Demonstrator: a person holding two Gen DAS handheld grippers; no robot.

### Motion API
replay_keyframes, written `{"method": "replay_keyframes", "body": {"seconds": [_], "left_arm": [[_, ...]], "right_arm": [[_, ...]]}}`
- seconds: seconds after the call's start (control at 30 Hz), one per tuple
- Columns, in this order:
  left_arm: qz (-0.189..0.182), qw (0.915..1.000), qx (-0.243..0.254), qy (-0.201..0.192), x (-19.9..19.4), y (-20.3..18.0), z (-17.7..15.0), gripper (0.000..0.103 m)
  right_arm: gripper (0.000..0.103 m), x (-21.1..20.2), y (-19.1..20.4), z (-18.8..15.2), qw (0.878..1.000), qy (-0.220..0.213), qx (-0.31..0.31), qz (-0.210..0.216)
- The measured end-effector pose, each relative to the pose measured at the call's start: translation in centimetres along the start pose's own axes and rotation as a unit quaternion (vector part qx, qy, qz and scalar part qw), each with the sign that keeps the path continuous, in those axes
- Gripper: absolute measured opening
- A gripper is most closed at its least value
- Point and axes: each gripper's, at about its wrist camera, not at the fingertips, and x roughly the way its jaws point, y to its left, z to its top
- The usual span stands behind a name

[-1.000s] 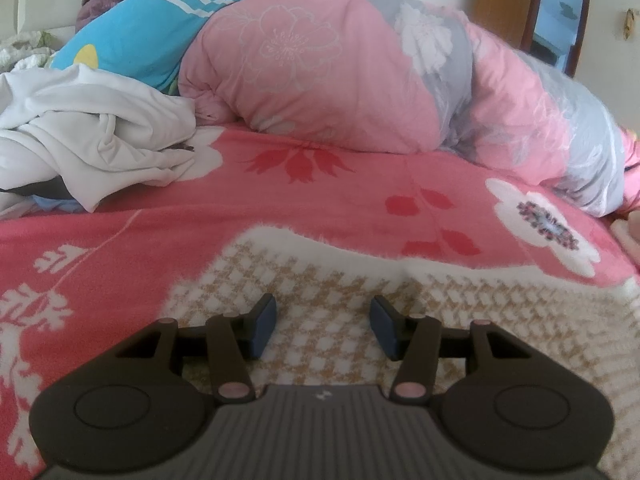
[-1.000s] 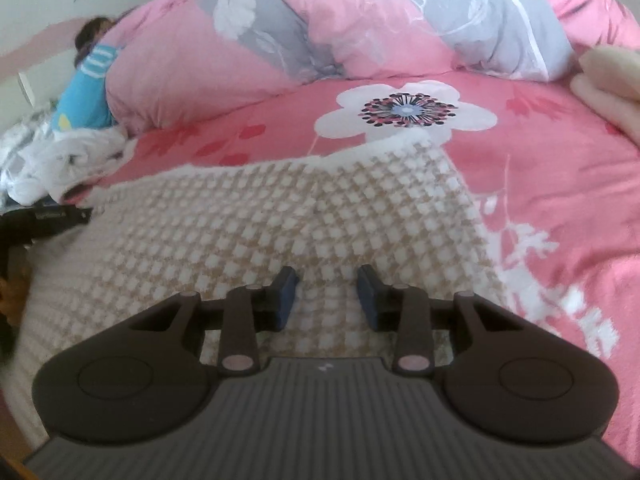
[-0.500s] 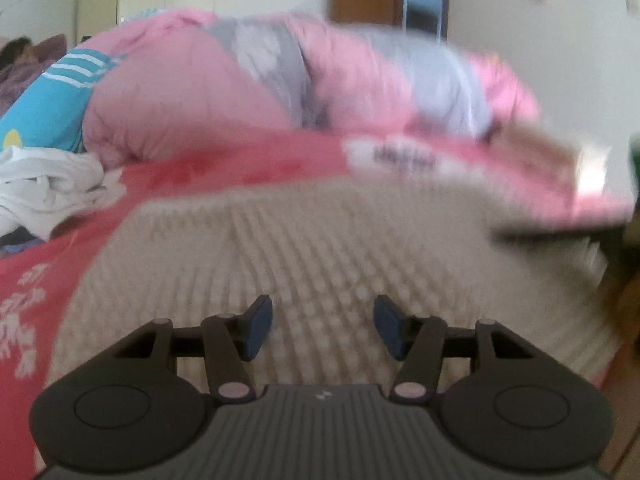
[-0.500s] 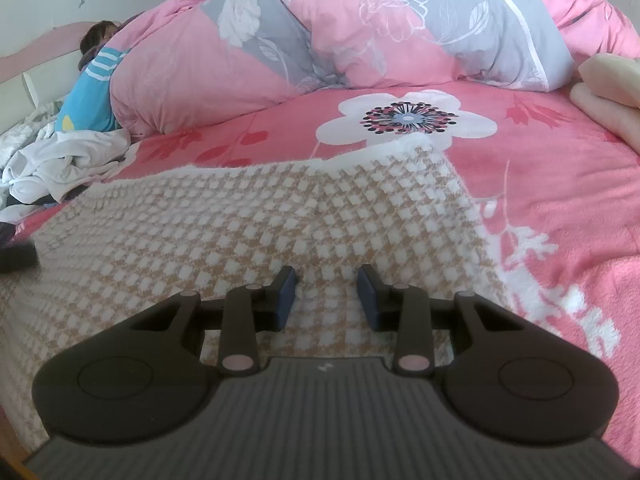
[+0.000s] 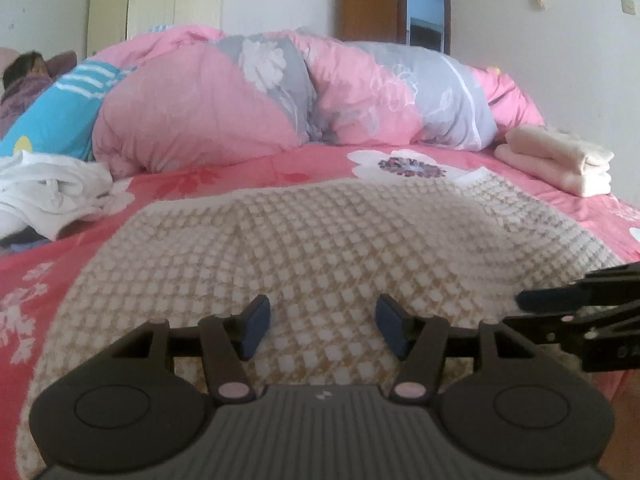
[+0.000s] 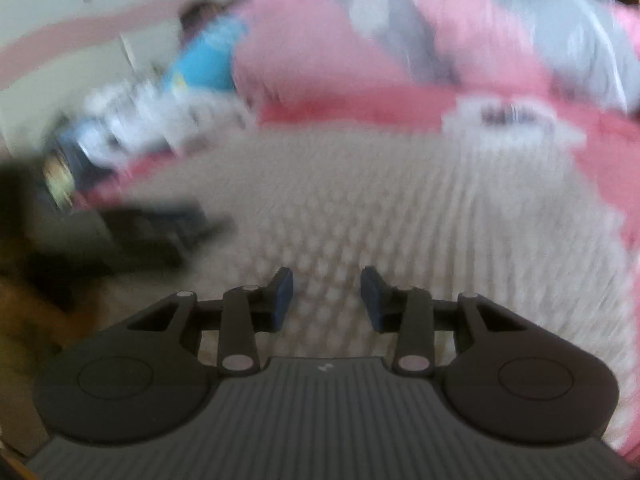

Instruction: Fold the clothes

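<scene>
Counting what is lying on the bed (image 5: 224, 184) in front of me: one checked beige-and-white garment (image 5: 320, 248), one crumpled white heap of clothes (image 5: 48, 188) at the far left, one folded cream stack (image 5: 560, 164) at the far right, and one long pink-and-grey quilt (image 5: 280, 96) rolled along the back. One person (image 5: 28, 76) is lying at the head end, partly hidden behind the quilt.

I am holding two tools. My left gripper (image 5: 320, 326) is hovering with its jaws apart, having just been opening, nothing between them — the checked garment is lying spread flat right beneath and beyond them. My right gripper (image 6: 326, 300) is also standing with its jaws apart and empty, having just been opening, above the same garment's near edge.

The right wrist view is smearing badly — the dark shape (image 6: 160, 232) at its left is looking like my other tool, though I cannot be sure. In the left view, my right gripper is poking in from the right edge, cut off there.
</scene>
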Motion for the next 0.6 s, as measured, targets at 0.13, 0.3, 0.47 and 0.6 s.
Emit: {"method": "replay_keyframes", "body": {"seconds": [0.13,0.3,0.47,0.6], "left_arm": [[-0.003,0.9998,-0.005,-0.020,-3.2,0.7,-0.6,0.060],[0.008,0.9998,-0.011,-0.012,-7.4,1.9,-3.2,0.060],[0.034,0.9990,-0.018,0.023,-7.4,3.3,-5.4,0.061],[0.032,0.9989,-0.029,0.020,-8.0,4.0,-5.1,0.059]], "right_arm": [[0.037,-0.3,-0.8,-0.1,0.999,-0.012,0.030,0.010],[0.038,-3.6,1.3,0.6,0.998,-0.049,-0.007,0.035],[0.039,-0.8,1.3,-1.1,0.998,-0.024,-0.019,0.057],[0.038,-0.5,1.0,-0.6,0.999,-0.002,0.014,0.053]]}}
